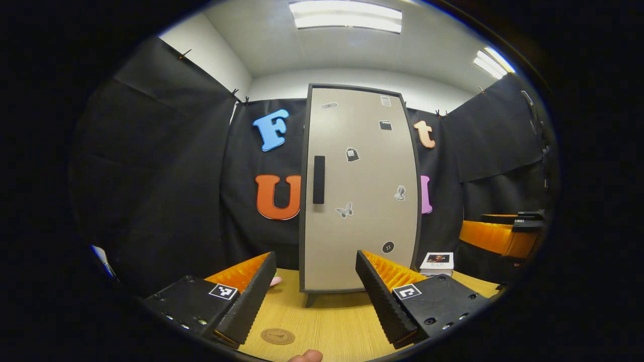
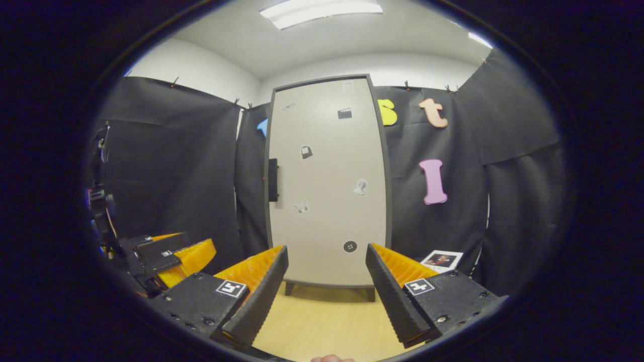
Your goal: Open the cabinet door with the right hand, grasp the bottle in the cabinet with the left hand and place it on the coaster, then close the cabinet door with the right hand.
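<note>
At the table's near edge, right gripper (image 2: 327, 286): jaws wide apart, holding nothing.
Left gripper (image 1: 316, 294): also spread wide and empty.
Cabinet door (image 2: 329, 186): shut, so the bottle is hidden.
Handle (image 2: 273, 179): dark vertical bar at the door's left edge; pinch it squarely, then swing outward.
Coaster (image 1: 277, 336): on the table, near the left gripper.

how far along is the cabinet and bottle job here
Nothing looks done yet. The cabinet door is shut, its handle untouched, so the bottle inside can't be seen. The right gripper is open and faces the door from a distance; the left gripper is open too, above the table near the bare coaster. Left to do: open the door, move the bottle to the coaster, close the door.
</note>
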Demonstrator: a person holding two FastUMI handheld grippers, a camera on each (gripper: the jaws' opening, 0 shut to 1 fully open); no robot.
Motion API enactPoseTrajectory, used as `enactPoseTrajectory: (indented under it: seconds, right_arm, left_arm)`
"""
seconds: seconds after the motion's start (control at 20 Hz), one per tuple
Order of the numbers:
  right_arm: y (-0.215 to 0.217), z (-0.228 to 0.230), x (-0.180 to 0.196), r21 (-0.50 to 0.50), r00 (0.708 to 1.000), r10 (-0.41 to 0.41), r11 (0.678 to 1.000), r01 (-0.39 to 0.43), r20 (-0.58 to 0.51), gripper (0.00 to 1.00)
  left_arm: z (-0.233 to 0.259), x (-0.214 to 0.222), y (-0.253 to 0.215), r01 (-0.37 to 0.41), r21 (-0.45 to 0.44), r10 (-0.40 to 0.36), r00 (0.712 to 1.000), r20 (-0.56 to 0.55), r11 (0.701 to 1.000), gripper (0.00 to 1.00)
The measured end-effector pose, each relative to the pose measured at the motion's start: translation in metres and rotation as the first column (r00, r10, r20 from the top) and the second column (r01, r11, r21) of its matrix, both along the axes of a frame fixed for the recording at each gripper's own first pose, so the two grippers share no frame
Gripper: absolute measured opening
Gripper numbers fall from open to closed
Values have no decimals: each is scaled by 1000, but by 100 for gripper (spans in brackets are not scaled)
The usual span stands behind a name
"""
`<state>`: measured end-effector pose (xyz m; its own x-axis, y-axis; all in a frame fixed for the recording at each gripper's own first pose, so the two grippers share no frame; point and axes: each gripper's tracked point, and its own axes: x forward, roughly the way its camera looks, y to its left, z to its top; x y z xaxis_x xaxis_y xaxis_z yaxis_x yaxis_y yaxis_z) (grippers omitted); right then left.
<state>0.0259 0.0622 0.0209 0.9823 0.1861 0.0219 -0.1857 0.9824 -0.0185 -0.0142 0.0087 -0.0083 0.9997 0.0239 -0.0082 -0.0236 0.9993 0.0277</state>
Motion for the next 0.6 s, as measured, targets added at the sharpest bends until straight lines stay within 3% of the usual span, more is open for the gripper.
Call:
enactPoseTrajectory:
  seconds: [0.2, 0.25, 0.35, 0.55, 0.6]
  right_arm:
    - [32, 15, 28, 68, 992, 120, 991, -118, -27, 99]
    - [37, 23, 36, 64, 989, 144, 988, -142, -19, 95]
    - [39, 34, 57, 30, 989, 148, 989, -148, -7, 99]
    - [67, 53, 101, -25, 981, 193, 981, -192, 17, 95]
    - [75, 54, 111, -34, 979, 205, 978, -205, 8, 99]
  left_arm:
    - [-2, -3, 5, -16, 25, 16, 1000, 11, 1000, 96]
    - [-1, -5, 6, -18, 24, 18, 1000, 14, 1000, 96]
    - [-2, -8, 5, -14, 18, 14, 1000, 14, 1000, 96]
    - [-5, -12, 5, -10, 10, 10, 1000, 5, 1000, 96]
    - [-7, -14, 3, -5, 8, 5, 1000, -4, 1000, 96]
